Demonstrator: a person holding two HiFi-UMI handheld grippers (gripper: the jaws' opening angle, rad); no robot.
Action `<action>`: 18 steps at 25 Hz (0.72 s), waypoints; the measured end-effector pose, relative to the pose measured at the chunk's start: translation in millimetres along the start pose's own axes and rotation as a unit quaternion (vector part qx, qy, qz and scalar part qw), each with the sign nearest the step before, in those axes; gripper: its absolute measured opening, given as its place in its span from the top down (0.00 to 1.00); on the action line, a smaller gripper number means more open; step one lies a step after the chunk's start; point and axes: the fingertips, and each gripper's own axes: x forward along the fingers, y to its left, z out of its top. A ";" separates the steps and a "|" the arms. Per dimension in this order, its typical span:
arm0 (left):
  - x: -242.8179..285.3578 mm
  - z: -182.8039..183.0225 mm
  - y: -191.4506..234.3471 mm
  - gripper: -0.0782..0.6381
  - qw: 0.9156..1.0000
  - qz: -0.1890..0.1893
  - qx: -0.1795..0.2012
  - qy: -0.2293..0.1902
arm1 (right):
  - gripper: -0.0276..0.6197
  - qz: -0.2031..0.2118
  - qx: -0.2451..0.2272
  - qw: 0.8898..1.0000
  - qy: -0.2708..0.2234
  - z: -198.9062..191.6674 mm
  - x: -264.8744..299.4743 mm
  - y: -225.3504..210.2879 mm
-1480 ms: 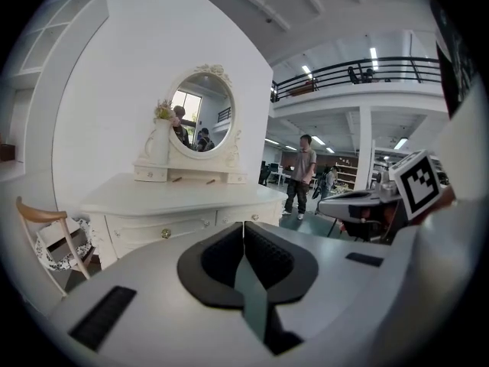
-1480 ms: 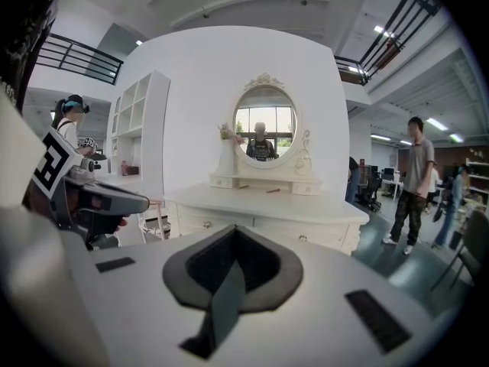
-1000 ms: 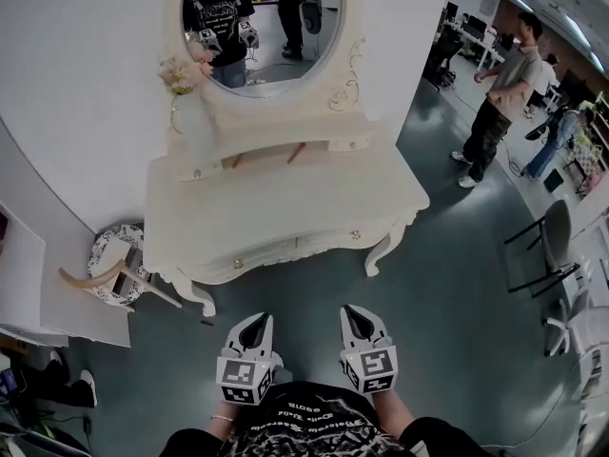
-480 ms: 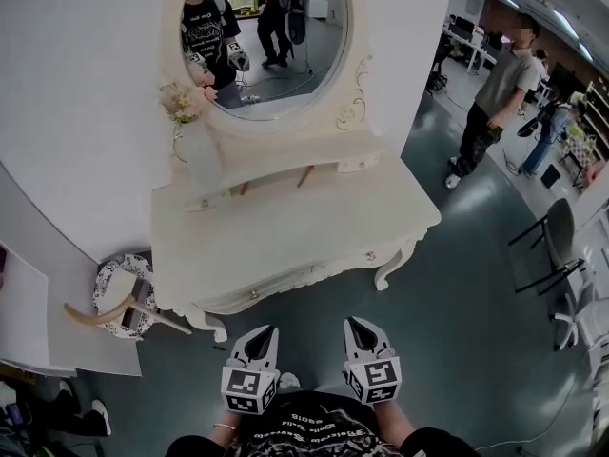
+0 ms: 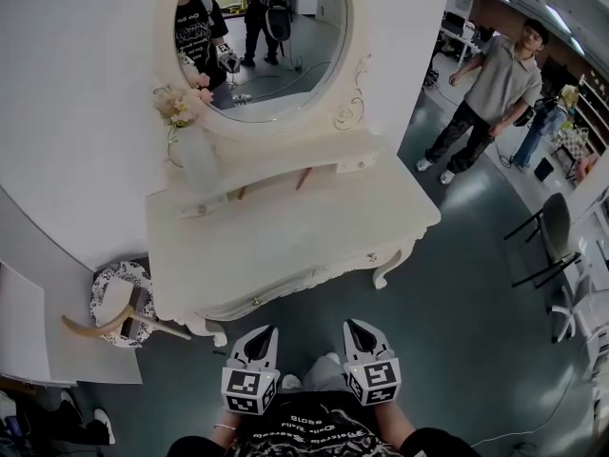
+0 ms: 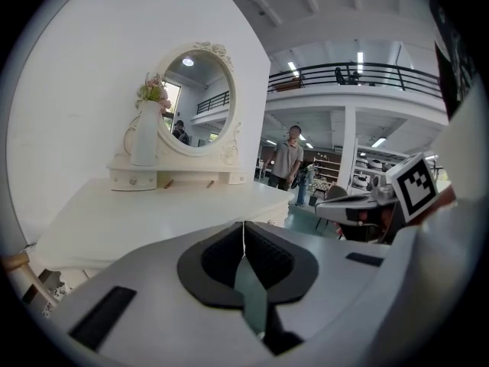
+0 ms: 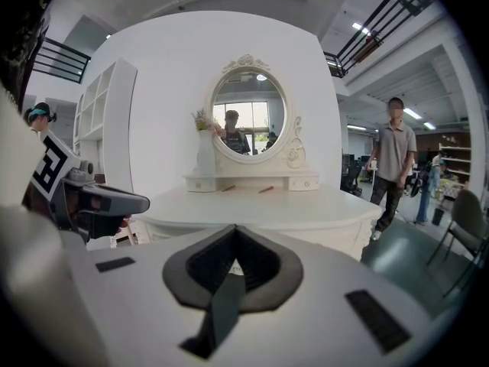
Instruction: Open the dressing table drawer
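While drawer [image 5: 255, 301] shut — dressing table [image 5: 285, 231] perhaps nearer.

White dressing table [image 5: 285, 222] against wall, front drawer [image 5: 314, 278] closed, oval mirror [image 5: 262, 41] above, flower vase [image 5: 197, 155] rear left, left gripper [image 5: 261, 333] and right gripper [image 5: 358, 326] side by side, near table front, apart from it, jaws together.

Perhaps office hall: chairs [image 5: 557, 228], mezzanine [image 6: 367, 73]
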 end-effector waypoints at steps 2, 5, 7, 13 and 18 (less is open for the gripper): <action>1.1 1.1 2.7 0.87 1.000 0.001 -0.001 0.000 | 0.94 0.001 0.000 1.000 0.001 0.1 2.6 0.7; 5.1 1.7 4.6 0.87 1.000 0.001 -0.002 0.001 | 0.94 0.002 0.000 1.000 0.004 0.4 6.8 -0.6; 9.2 1.5 5.4 0.87 1.000 0.002 -0.003 0.003 | 0.94 0.003 -0.003 1.000 0.007 -0.5 9.9 -3.3; 28.8 9.6 7.4 0.87 1.000 0.001 0.001 0.003 | 0.94 -0.004 0.002 1.000 0.002 7.5 26.7 -26.0; 51.4 15.7 10.8 0.87 1.000 0.005 -0.002 0.007 | 0.94 0.001 0.005 1.000 0.004 11.8 45.4 -42.3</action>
